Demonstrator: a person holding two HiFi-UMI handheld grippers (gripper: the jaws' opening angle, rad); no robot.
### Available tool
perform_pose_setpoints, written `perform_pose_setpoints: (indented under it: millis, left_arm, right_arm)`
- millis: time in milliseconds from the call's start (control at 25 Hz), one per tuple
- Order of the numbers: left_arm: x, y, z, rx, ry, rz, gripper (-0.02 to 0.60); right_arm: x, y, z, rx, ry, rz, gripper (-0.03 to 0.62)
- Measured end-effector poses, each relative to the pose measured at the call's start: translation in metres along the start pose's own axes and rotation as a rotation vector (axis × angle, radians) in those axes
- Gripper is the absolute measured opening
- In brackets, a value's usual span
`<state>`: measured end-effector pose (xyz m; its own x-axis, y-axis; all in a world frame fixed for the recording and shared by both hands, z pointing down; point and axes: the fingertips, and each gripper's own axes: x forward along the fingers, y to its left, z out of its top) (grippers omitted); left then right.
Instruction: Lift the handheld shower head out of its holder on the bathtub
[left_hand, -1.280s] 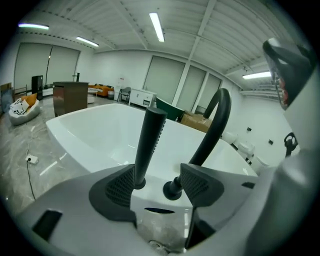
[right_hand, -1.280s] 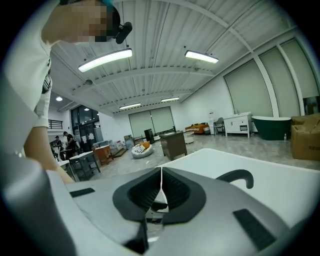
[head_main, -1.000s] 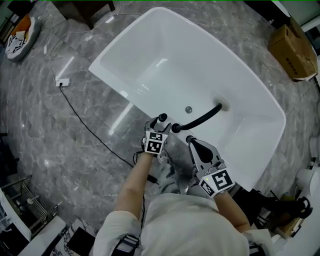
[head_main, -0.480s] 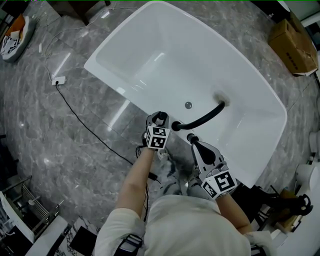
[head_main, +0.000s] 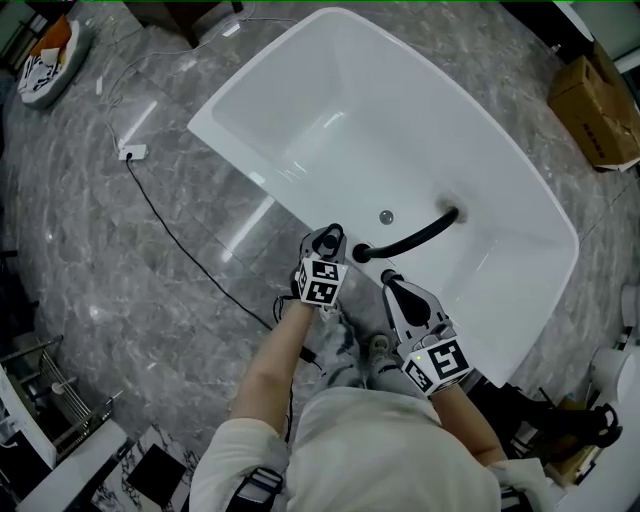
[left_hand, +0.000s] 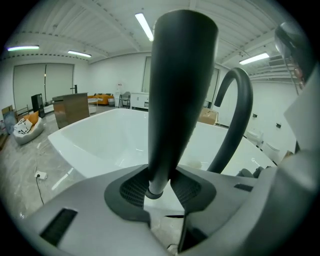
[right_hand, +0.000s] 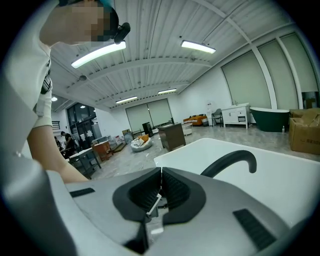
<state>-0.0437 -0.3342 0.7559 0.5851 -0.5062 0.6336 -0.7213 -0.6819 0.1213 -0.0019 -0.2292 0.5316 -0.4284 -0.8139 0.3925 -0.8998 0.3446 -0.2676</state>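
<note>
At the near rim of the bathtub (head_main: 330, 110), my left tongs (left_hand: 160, 187) are just closing on the upright shower head (left_hand: 176, 90) handle. My right tongs (right_hand: 160, 189) are resting shut and empty. Next, I am lifting straight up, clear of the holder

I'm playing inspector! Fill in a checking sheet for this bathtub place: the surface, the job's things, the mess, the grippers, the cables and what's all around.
Surface: white bathtub on a grey marbled floor.
Job's things: dark shower head, upright between the left gripper's jaws; its holder is hidden.
Clutter: cardboard box and an orange-and-white cushion on the floor, away from the tub.
Grippers: left gripper has just been closing its jaws, pads now on the shower head's narrow end; right gripper shut, empty.
Cables: black cable crosses the floor to a white power strip.
Surroundings: black curved spout over the tub; big hall with ceiling lights.
</note>
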Motion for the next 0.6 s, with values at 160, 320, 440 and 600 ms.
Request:
perform_pose_setpoints:
  millis: [160, 320, 440, 600]
  left_arm:
    - [-0.019, -0.003, 0.009, -0.008, -0.035, 0.035, 0.141]
    - [-0.047, -0.004, 0.022, -0.047, -0.089, 0.092, 0.141]
    - [-0.069, -0.008, 0.031, -0.069, -0.131, 0.134, 0.141]
    - [-0.101, -0.021, 0.039, -0.109, -0.18, 0.192, 0.141]
  right_arm:
    - [-0.005, 0.008, 0.006, -0.019, -0.015, 0.042, 0.021]
    - [-0.021, 0.017, 0.01, -0.039, -0.029, 0.082, 0.021]
    - [-0.036, 0.023, 0.008, -0.053, -0.037, 0.111, 0.021]
    - [-0.059, 0.029, 0.006, -0.071, -0.051, 0.143, 0.02]
